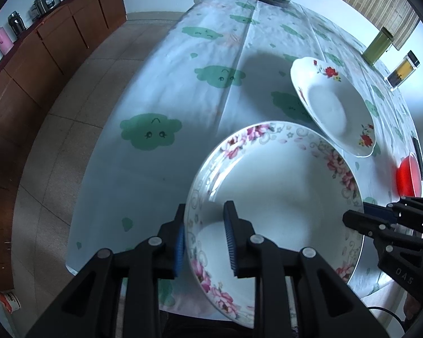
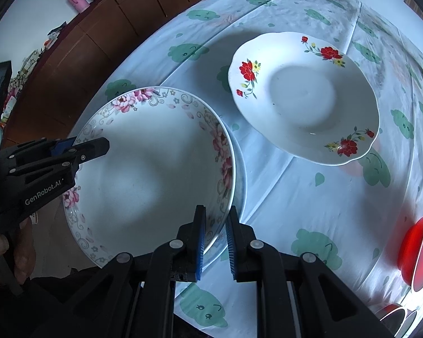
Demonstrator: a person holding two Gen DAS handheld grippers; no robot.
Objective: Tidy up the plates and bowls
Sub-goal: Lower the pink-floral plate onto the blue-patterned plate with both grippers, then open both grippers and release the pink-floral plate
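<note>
A: What do the two grippers hold?

B: The left gripper [image 1: 204,242] straddles the near-left rim of the pink-flowered plate [image 1: 282,186]. The right gripper [image 2: 215,242] pinches the opposite rim. Both are closed on it, and the plate is tilted between them, near the table's front edge.

A: And the other plate?

B: The red-flowered plate [image 2: 304,98] sits flat on the tablecloth [image 2: 296,186], beyond and to the right, nearer the right gripper. I'd judge the held plate goes there.
</note>
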